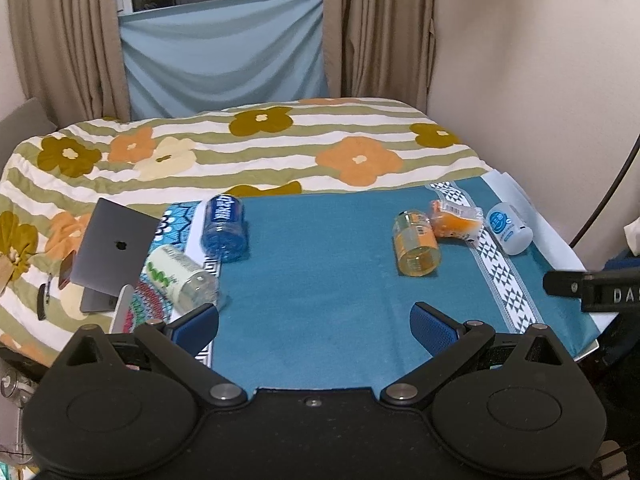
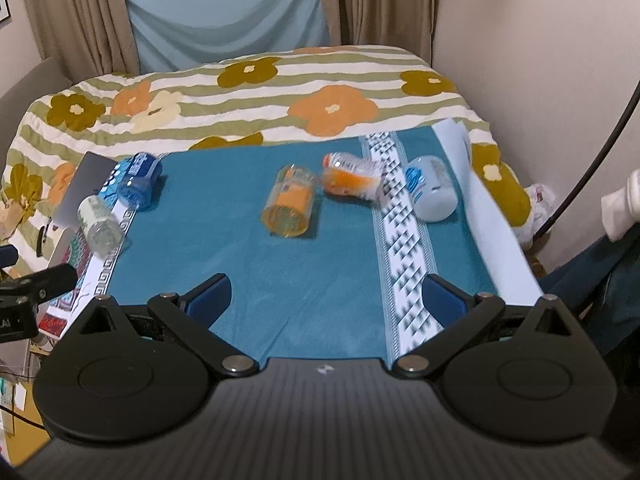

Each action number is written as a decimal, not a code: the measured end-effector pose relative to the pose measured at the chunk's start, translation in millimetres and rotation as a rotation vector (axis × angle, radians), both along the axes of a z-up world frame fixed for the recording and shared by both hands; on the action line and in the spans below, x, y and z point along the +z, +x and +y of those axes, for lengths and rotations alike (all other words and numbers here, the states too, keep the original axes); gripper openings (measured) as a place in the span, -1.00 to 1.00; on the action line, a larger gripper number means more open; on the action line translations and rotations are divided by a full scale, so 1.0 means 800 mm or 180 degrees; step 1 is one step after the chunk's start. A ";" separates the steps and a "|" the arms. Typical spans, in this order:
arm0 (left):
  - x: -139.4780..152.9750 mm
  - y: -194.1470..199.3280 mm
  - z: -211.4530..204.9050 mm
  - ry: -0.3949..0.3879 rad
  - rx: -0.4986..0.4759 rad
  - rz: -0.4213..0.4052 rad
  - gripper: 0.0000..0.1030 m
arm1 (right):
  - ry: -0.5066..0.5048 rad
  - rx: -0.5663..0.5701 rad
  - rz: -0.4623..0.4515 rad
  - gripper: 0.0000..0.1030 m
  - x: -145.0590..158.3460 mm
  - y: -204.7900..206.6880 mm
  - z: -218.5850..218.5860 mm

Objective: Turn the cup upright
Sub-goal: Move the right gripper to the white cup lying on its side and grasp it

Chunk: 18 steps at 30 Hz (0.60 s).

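Several cups lie on their sides on a teal cloth (image 1: 320,280) (image 2: 248,280). An orange cup (image 1: 416,242) (image 2: 289,201) lies near the middle, its mouth toward me. A blue cup (image 1: 224,227) (image 2: 137,180) and a clear green-printed cup (image 1: 180,278) (image 2: 100,226) lie at the left. A white cup with a blue label (image 1: 509,228) (image 2: 432,187) lies at the right. My left gripper (image 1: 314,326) is open and empty above the cloth's near edge. My right gripper (image 2: 326,300) is open and empty, short of the orange cup.
An orange packet (image 1: 454,218) (image 2: 352,178) lies between the orange and white cups. A grey laptop (image 1: 114,252) (image 2: 82,184) rests on the flowered bedspread (image 1: 260,152) at the left. A wall (image 1: 540,80) stands at the right, curtains behind the bed.
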<state>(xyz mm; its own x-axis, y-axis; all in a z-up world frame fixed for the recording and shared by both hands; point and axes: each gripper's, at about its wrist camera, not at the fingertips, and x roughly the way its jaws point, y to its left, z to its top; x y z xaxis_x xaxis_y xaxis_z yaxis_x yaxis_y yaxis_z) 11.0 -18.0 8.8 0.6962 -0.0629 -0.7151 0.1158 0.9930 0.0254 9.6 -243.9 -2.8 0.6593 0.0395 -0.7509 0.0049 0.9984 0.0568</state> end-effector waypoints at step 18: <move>-0.072 0.104 -0.085 -0.0029 0.0209 0.0431 1.00 | -0.0265 0.0333 0.0196 0.99 -0.077 0.181 -0.118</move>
